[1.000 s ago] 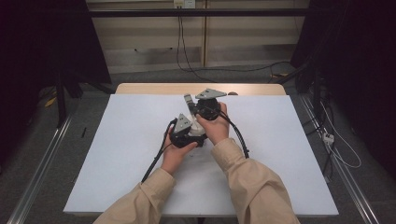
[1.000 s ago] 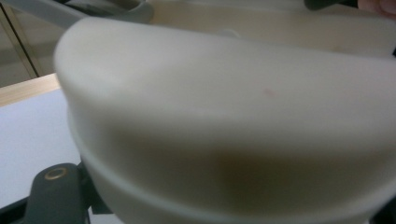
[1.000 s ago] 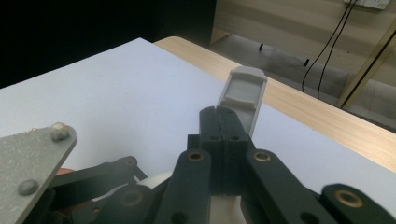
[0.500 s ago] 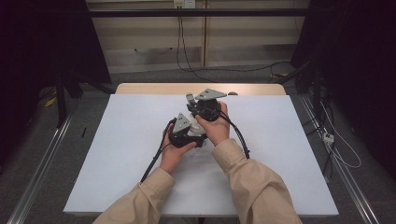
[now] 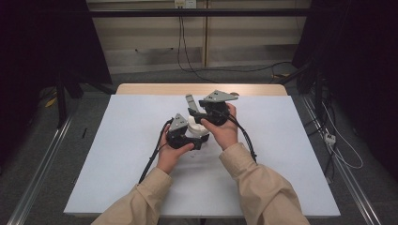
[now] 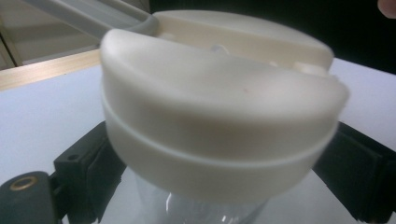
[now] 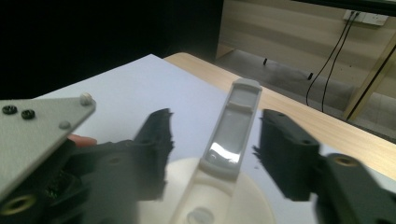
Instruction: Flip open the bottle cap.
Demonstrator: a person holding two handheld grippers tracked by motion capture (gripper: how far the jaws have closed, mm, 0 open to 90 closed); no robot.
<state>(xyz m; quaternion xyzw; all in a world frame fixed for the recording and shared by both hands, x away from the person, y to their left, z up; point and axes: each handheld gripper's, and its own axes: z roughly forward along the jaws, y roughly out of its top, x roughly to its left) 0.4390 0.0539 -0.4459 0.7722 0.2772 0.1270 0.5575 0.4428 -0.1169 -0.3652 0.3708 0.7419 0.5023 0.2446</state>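
Since the earlier frames we see little movement: the right gripper (image 5: pixel 199 108) has crept slightly rightward, the grey flip handle (image 5: pixel 190 101) still raised between its spread jaws, untouched. Our left gripper (image 5: pixel 190 136) stays pinching the clear bottle (image 6: pixel 196 212) under its cream lid (image 6: pixel 219 116), centre frame on the white table (image 5: pixel 117 154). We judge the lid's opening is paused or just finished.
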